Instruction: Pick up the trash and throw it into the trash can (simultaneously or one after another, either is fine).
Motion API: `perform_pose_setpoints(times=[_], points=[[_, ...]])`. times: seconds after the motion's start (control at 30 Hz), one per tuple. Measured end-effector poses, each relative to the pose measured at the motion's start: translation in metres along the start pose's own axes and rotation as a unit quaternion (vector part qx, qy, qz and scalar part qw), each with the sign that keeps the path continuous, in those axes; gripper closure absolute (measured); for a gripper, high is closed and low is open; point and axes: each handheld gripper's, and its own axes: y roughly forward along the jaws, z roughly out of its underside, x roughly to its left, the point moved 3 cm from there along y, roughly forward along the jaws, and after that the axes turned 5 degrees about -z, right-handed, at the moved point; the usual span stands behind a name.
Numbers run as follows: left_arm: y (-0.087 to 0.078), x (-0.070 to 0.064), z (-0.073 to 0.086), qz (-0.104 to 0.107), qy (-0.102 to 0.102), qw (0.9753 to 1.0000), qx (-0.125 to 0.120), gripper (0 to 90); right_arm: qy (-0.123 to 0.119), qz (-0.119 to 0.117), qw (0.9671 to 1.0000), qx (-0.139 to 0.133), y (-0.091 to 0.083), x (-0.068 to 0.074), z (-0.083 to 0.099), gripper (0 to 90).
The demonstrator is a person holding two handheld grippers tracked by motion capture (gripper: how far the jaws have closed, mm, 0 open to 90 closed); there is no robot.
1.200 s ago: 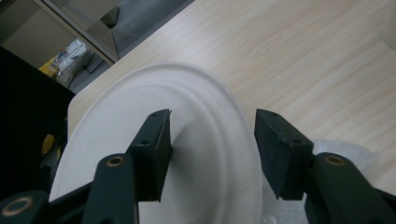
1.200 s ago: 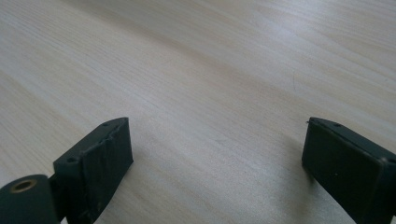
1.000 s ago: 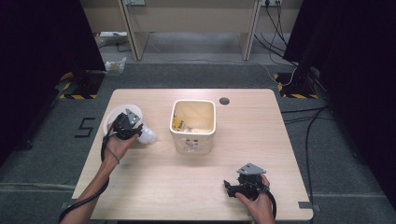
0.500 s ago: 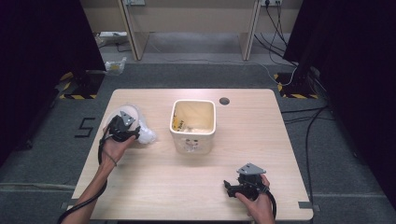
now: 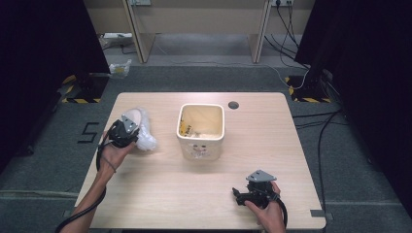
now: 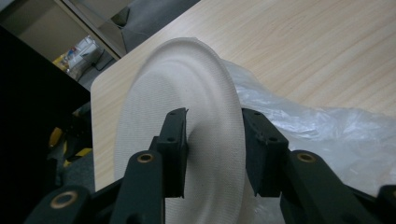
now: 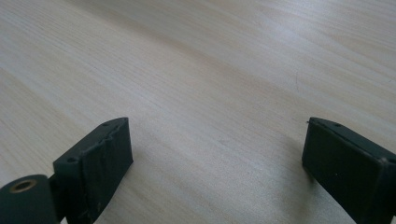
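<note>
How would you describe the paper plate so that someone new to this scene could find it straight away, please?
On the wooden table, look left of the cream square bin in the middle. There the left gripper has its jaws on either side of the white paper plate, which stands on edge. Unlike the crinkled clear plastic bag beside it, it is round, stiff and opaque.

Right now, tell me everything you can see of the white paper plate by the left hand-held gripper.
The white paper plate is round, pressed from matte, finely textured pulp, with a shallow raised rim. It stands tilted on edge near the table's left side. The left hand-held gripper straddles its rim, one jaw on each face with a gap still showing. Crumpled clear plastic lies against the side facing the bin. It looks clean and undamaged.
</note>
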Motion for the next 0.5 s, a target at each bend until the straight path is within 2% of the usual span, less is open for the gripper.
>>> perform_pose_setpoints(times=[0.07,0.13,0.27,0.5], points=[[-0.0014,-0.0003,-0.0007,-0.010,0.011,0.9999,-0.004,67.9,0.001,0.000,1.0000,0.000,0.0000,0.0001,0.0000,8.7],[-0.0023,-0.0001,-0.0012,-0.004,0.007,0.9999,-0.013,79.2,0.000,0.000,1.0000,0.000,0.0000,0.0001,0.0000,8.7],[0.0018,-0.0023,0.0002,0.001,0.015,0.9999,-0.001,83.4,0.000,0.000,1.0000,0.000,0.0000,0.0000,0.0000,8.7],[0.0030,-0.0033,0.0001,0.001,0.019,0.9998,0.002,87.1,0.000,0.000,1.0000,0.000,0.0000,0.0000,0.0000,8.7]])
